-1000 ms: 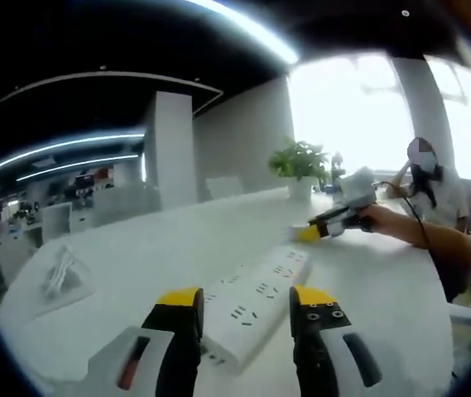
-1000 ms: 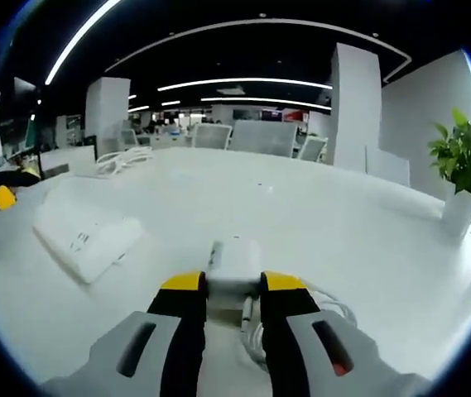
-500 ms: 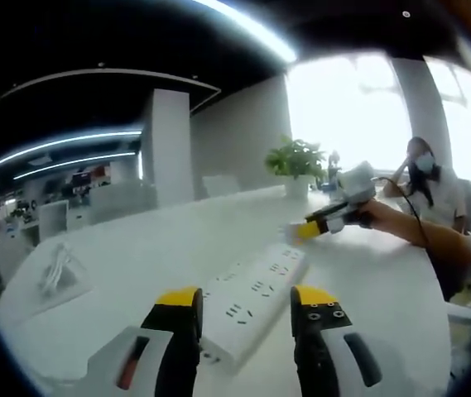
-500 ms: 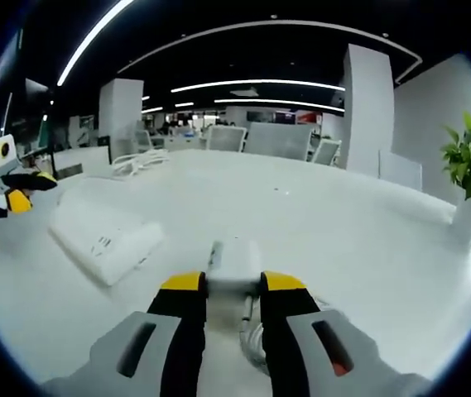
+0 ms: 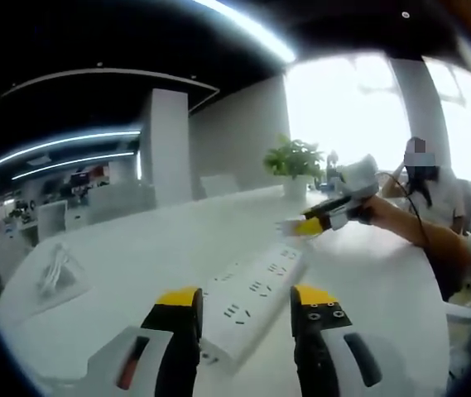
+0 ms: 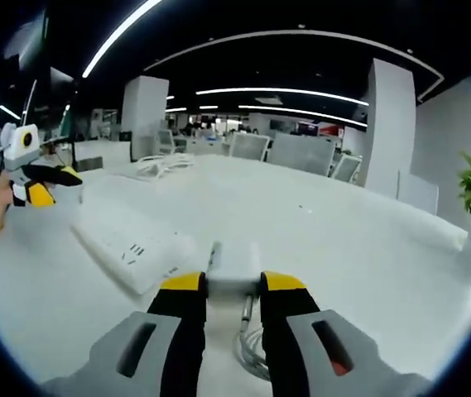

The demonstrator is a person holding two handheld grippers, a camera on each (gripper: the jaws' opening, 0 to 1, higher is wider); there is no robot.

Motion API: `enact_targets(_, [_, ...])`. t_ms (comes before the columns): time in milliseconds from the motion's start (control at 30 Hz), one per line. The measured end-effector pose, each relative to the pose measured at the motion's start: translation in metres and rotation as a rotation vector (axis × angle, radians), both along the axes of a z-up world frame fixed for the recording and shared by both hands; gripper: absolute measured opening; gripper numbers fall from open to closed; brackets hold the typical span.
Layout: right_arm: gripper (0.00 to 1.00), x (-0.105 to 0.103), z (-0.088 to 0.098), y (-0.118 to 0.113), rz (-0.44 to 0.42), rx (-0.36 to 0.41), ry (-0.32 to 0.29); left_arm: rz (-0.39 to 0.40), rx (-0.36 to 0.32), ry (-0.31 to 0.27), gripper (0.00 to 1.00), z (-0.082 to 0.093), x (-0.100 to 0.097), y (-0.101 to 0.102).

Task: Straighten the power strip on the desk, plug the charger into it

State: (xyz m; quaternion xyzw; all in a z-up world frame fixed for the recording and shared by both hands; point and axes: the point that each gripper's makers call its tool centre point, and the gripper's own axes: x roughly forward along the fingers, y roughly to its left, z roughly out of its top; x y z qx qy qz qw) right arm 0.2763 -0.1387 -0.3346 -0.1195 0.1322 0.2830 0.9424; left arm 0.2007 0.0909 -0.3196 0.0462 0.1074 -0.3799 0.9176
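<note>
Charger point(image 6: 233, 266) is clamped in the right tool point(image 6: 233, 285) and lifted off the desk point(image 6: 359, 248), not yet plugged; left tool point(image 5: 243, 306) sits open astride the power strip point(image 5: 252, 294), which looks about straight, so insertion remains.

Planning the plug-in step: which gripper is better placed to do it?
Right. The right gripper is shut on the charger near the power strip; the left gripper straddles the strip's end.

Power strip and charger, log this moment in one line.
left claw: open, straddling power strip | right claw: shut on charger, lifted | plug: not yet in
</note>
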Motion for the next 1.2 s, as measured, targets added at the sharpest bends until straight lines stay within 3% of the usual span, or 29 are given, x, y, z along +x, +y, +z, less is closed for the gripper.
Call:
enact_targets(567, [0.24, -0.032, 0.013, 0.028, 0.142, -0.085, -0.046, -0.008, 0.009, 0.012, 0.44, -0.003, -0.002, -0.001])
enact_targets(1200, [0.24, -0.046, 0.023, 0.052, 0.278, -0.347, -0.044, -0.022, 0.002, 0.015, 0.44, -0.004, -0.007, -0.003])
